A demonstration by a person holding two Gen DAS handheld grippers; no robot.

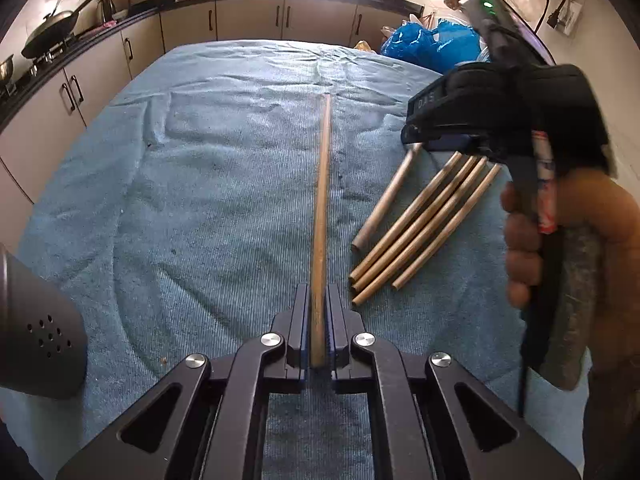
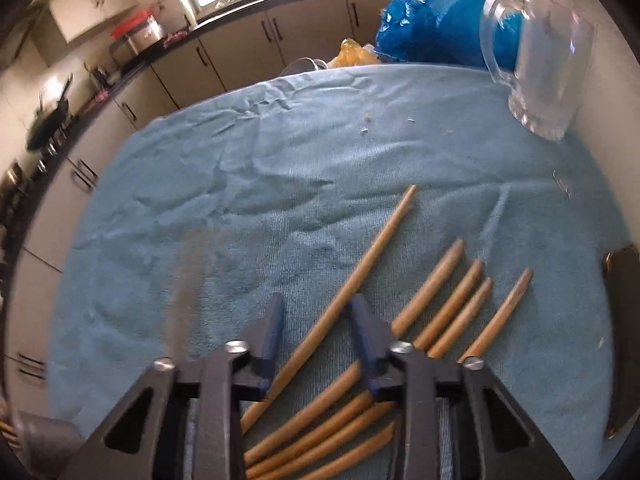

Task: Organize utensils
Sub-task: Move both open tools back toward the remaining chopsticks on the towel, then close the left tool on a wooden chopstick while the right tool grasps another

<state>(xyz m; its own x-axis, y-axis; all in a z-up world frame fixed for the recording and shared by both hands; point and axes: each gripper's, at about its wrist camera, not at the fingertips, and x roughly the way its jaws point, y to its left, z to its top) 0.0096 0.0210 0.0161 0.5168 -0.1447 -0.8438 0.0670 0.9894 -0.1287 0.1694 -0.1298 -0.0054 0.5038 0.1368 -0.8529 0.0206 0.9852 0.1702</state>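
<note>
A: Left wrist view — what's the left gripper (image 1: 319, 320) doing?
B: Its fingers are clamped on one wooden chopstick (image 1: 322, 216), which points away over the blue towel (image 1: 200, 184). Five loose chopsticks (image 1: 416, 228) lie on the towel to its right, beneath the right gripper (image 1: 440, 136).
A: And the right wrist view?
B: The right gripper (image 2: 320, 320) is spread wide above those chopsticks (image 2: 440, 312); a glass jar (image 2: 540, 68) stands beyond them on the towel (image 2: 240, 200).
</note>
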